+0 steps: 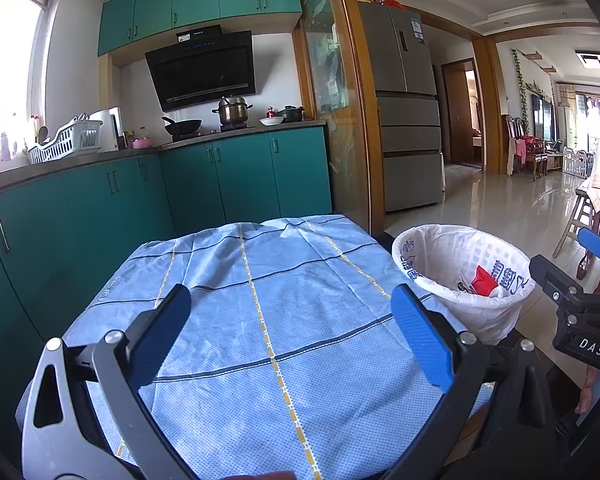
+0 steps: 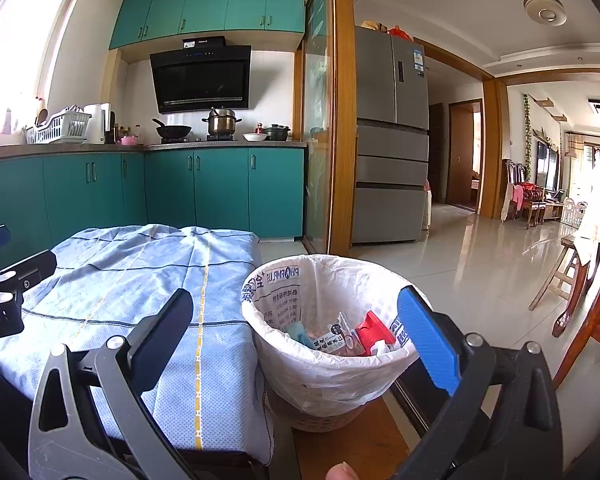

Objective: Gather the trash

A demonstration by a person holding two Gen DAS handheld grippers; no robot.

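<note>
A small waste bin (image 2: 332, 360) lined with a white printed plastic bag stands right of the table; it also shows in the left wrist view (image 1: 460, 280). Inside lie a red packet (image 2: 374, 334) and several wrappers (image 2: 332, 338); the red packet shows in the left wrist view (image 1: 482, 280) too. My left gripper (image 1: 290, 340) is open and empty above the blue checked tablecloth (image 1: 260, 300). My right gripper (image 2: 296, 340) is open and empty just in front of the bin's near rim. The right gripper (image 1: 580, 280) shows at the left wrist view's right edge.
The cloth-covered table (image 2: 140, 280) stands before teal kitchen cabinets (image 2: 220, 188) with pots on the counter. A glass sliding door (image 2: 320, 120) and a grey fridge (image 2: 392, 140) lie behind the bin. Wooden chairs (image 2: 592, 300) and a tiled floor are to the right.
</note>
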